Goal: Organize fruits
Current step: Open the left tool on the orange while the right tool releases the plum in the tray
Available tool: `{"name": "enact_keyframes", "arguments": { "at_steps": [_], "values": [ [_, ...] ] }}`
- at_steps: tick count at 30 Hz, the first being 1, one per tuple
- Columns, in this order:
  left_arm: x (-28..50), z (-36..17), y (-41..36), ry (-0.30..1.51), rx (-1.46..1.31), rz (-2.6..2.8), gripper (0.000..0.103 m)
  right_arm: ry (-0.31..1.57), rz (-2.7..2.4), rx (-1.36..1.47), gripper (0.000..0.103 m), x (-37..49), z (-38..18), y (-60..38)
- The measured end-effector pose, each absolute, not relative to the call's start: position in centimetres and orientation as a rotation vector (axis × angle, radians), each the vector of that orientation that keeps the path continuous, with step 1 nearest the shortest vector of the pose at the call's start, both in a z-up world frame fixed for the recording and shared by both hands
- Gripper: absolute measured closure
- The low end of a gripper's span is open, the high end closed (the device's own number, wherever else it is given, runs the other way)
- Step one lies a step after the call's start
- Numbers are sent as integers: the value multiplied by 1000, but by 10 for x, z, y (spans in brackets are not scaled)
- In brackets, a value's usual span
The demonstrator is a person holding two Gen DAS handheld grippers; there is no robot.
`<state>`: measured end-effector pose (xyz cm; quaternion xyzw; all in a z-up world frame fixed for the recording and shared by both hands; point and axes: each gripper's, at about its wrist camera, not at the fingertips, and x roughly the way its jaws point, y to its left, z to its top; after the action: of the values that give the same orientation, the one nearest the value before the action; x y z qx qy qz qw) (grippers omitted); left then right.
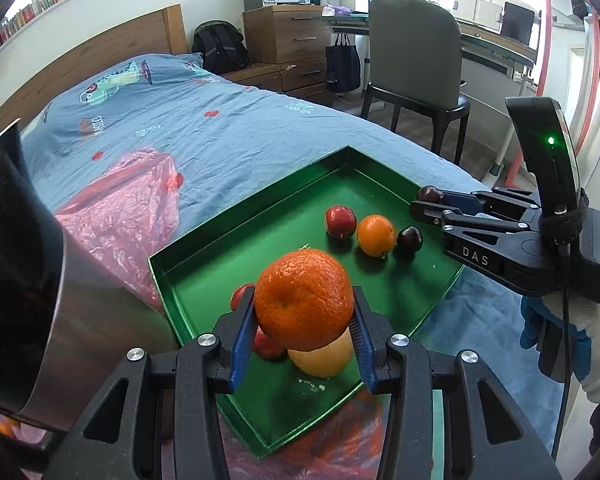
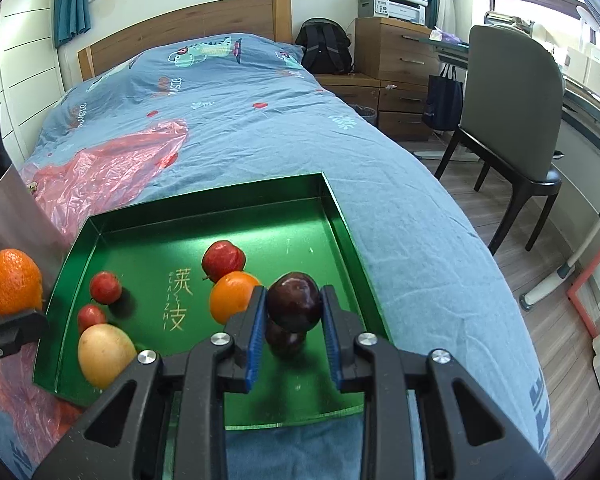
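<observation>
Left wrist view: left tool clamps firm, dimpled orange at its waist. Right tool pinches smooth, slippery, bruisable plum across its middle.

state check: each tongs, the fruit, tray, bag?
left tongs: shut on big orange, held above tray
right tongs: shut on dark plum, above tray
green tray: on bed, holding loose fruit
small orange: resting in tray
pink plastic bag: lying crumpled on bed
</observation>
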<state>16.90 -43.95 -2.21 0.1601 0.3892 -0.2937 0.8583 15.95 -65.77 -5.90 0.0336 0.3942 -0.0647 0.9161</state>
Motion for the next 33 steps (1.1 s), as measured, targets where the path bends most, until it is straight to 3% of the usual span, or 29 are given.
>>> {"name": "enact_keyframes", "arguments": {
  "at_steps": [14, 33],
  "values": [
    [209, -65, -479, 889, 399, -585, 65, 895, -136, 52, 103, 234, -79, -658],
    [214, -94, -485, 961, 407, -585, 65, 987, -140, 31, 103, 245, -104, -657]
  ]
}}
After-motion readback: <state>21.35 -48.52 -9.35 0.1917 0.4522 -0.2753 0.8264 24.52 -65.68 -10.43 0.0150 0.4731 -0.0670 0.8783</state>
